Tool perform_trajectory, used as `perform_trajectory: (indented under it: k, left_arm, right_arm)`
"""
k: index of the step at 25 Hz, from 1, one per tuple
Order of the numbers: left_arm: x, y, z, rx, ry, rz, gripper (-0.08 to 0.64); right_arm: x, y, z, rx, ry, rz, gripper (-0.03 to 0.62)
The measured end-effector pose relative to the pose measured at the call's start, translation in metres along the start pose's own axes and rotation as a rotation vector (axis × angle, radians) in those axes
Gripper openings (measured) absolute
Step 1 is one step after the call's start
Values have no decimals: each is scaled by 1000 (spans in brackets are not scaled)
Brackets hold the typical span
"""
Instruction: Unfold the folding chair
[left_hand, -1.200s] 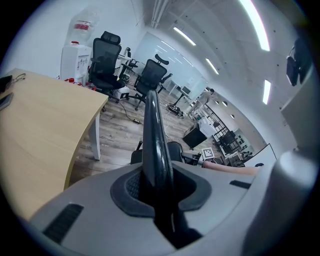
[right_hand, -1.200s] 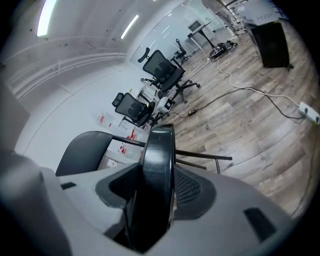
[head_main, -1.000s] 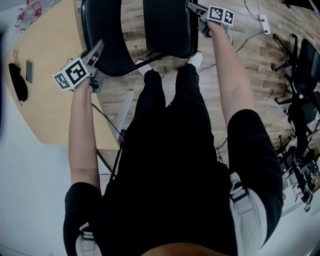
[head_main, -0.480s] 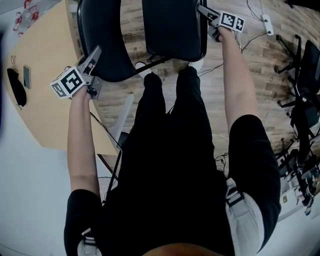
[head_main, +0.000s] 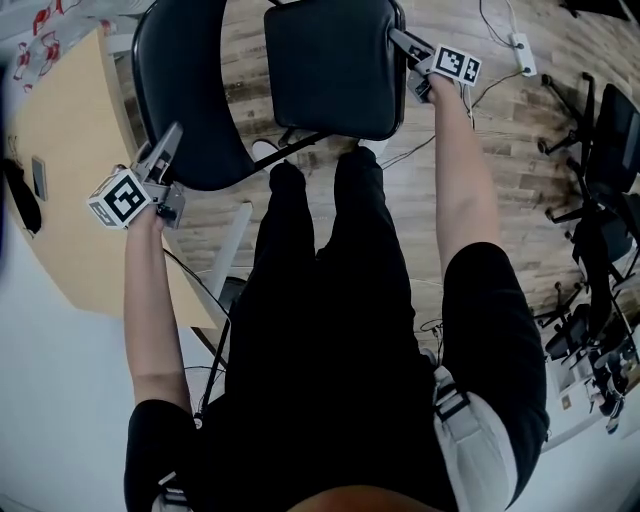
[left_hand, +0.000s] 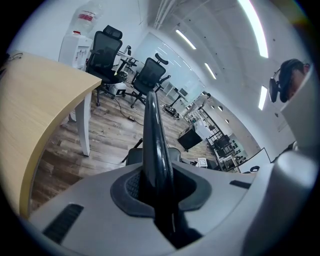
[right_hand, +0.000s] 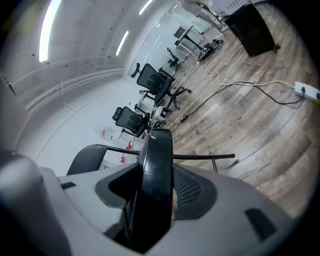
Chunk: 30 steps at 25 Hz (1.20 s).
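Observation:
The black folding chair stands in front of the person's legs, its curved backrest (head_main: 190, 100) at the left and its square seat (head_main: 330, 65) at the right. My left gripper (head_main: 172, 135) is shut on the thin edge of the backrest (left_hand: 152, 130), which runs up from between the jaws of the left gripper (left_hand: 157, 185). My right gripper (head_main: 402, 42) grips the seat's right edge. In the right gripper view the thick seat edge (right_hand: 157, 160) fills the gap of the right gripper (right_hand: 155, 192). A chair frame tube (right_hand: 200, 156) crosses behind it.
A light wooden table (head_main: 60, 200) stands close on the left, next to the backrest. Office chairs (head_main: 600, 130) crowd the right side. Cables and a power strip (head_main: 519, 42) lie on the wood floor beyond the seat. The person's legs (head_main: 320, 250) stand right behind the chair.
The seat has swung down and now shows more of its top. My right gripper sank with the seat edge. My left gripper drifted left and lower with the backrest.

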<state>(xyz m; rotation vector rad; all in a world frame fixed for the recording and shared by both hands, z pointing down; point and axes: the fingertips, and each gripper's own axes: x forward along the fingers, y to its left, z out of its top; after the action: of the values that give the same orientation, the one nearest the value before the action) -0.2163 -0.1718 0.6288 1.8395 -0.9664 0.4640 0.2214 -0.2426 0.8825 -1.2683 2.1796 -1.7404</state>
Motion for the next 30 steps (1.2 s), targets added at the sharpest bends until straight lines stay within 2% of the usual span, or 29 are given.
perform_trajectory:
  k: [4, 8, 13, 15, 20, 23, 30]
  left_arm:
    - [16, -10, -4, -5, 0, -1, 60]
    - [67, -31, -14, -13, 23, 6, 60]
    - [48, -21, -16, -12, 19, 7, 60]
    - [54, -20, -20, -24, 19, 17, 60]
    - [77, -27, -30, -33, 39, 13, 60]
    - [80, -26, -34, -44, 32, 2, 60]
    - [94, -26, -45, -55, 41, -11, 57]
  right_arm:
    - [-12, -28, 4, 28, -10, 26, 207]
    - [-31, -90, 21, 65, -12, 44, 207]
    - [-26, -86, 10, 81, -19, 60, 209]
    - [-30, -100, 9, 86, -19, 58, 209]
    - [-40, -140, 13, 95, -27, 24, 212]
    - [-43, -153, 12, 90, -36, -15, 210]
    - [-48, -186, 8, 112, -53, -46, 210]
